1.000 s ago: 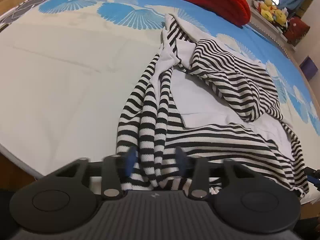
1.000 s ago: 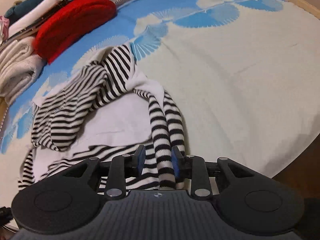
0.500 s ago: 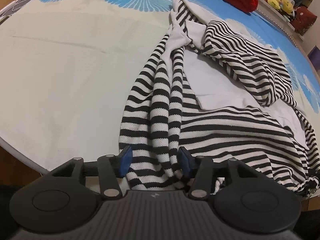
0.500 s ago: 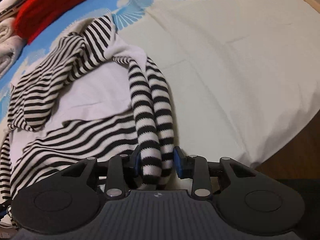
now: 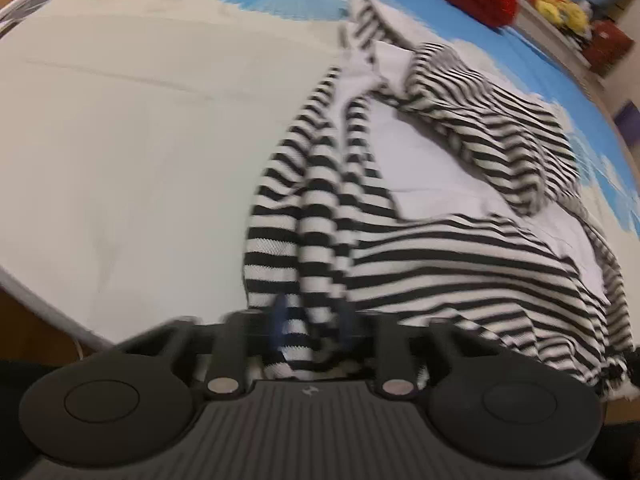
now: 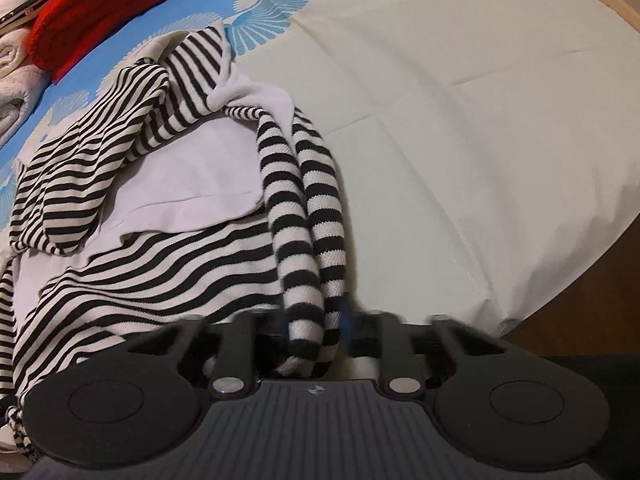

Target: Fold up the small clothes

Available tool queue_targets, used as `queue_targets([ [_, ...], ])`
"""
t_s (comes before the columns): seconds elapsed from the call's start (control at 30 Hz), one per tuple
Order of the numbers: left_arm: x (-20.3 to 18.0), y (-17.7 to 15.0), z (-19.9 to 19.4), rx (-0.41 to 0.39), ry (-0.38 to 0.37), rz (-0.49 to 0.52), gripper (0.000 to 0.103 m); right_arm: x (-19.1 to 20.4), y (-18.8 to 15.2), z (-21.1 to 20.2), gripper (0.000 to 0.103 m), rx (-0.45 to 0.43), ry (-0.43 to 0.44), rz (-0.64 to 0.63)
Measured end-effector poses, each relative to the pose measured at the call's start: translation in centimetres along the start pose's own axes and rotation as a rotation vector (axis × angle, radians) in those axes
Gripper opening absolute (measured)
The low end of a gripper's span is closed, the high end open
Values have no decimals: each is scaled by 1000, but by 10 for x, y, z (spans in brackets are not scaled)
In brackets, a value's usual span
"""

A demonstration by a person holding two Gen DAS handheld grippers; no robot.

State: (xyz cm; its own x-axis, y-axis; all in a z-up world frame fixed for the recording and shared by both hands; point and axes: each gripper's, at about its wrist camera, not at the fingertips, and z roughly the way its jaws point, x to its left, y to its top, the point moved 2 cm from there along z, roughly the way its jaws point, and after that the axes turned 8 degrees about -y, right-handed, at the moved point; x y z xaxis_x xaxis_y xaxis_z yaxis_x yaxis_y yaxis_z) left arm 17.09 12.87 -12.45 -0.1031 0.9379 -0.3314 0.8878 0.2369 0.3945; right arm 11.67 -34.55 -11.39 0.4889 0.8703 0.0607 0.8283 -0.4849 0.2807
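left gripper [image 5: 310, 326] | jaws narrowed onto striped garment [image 5: 420, 256] | was wider

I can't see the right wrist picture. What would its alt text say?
The right hand-held gripper is closed on the end of a rolled sleeve of a black-and-white striped knit top, which lies crumpled on a cream bedsheet with blue fan prints. A folded red knitted garment sits at the far left.

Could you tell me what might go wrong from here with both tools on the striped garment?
1. The striped sleeve is twisted like a rope in the right tool, so it may fold bunched.
2. The left tool pinches several layers of hem; some could slip out.
3. The garment lies near the bed edge and could slide off.
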Motion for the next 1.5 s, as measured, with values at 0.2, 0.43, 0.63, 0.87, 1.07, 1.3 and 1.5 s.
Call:
queue_targets([
  [0.2, -2, 2, -18, -71, -8, -37, 10, -3, 4, -13, 4, -41, 43, 26],
  [0.43, 2, -6, -2, 14, -34, -70, 14, -8, -2, 3, 13, 59, 15, 41],
  [0.63, 2, -10, 0, 20, -20, -68, 14, -5, -5, -2, 13, 56, 3, 23],
  [0.87, -24, 0, -35, -152, -34, 108, 4, -8, -5, -19, 4, 0, 44, 32],
  [1.07, 10, -7, -10, -23, -83, -126, 10, -11, -8, -14, 7, 27, 24, 50],
  [1.3, 13, -8, -10, -31, -51, -146, 27, -7, -11, -7, 11, 50, 5, 53],
  [1.5, 12, -6, -16, -70, -7, -127, 36, -8, -11, -7, 11, 45, 6, 52],
])
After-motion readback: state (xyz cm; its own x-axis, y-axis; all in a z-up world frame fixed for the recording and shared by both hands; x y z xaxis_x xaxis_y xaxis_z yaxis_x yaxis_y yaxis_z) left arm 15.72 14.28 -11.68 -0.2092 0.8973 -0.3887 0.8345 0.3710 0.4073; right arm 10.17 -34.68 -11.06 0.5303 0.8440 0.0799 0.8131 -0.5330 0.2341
